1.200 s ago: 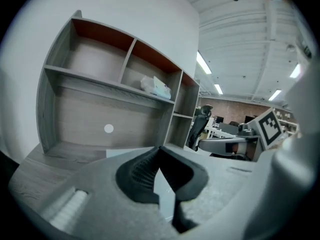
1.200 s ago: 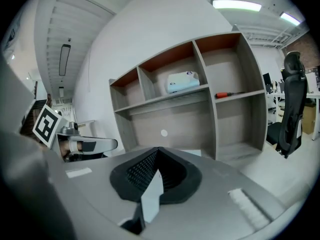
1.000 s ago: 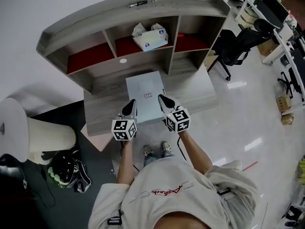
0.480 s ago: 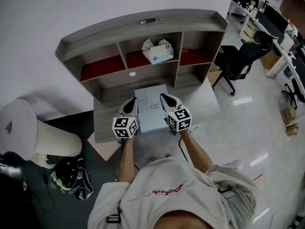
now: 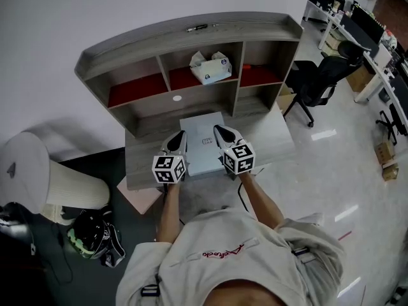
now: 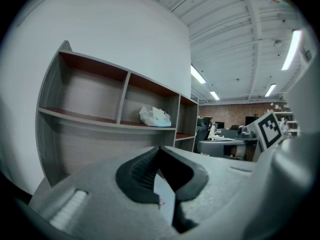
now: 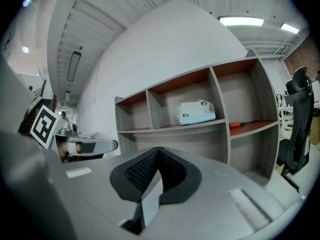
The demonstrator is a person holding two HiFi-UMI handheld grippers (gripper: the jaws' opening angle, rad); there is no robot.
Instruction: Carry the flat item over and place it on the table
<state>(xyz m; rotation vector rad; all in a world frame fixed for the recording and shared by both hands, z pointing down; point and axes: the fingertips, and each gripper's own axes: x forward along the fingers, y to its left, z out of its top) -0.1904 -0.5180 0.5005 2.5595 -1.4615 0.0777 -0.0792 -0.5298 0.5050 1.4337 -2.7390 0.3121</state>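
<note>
The left claw (image 5: 178,136) and right claw (image 5: 218,131) pinch the flat pale grey square panel (image 5: 203,146) over the grey wooden bench (image 5: 271,132), hiding its near corners.

A plain white wall (image 5: 76,11) backs a grey wooden shelf unit (image 5: 191,36) with three open compartments lined in red, set at the rear of a matching bench (image 5: 271,132). The pale floor (image 5: 331,164) is glossy, with a dark mat (image 5: 137,215) to the left. A black office chair (image 5: 315,75) and desks with monitors (image 5: 376,37) stand to the right. Strip lights (image 6: 291,49) run along a white ribbed ceiling.
</note>
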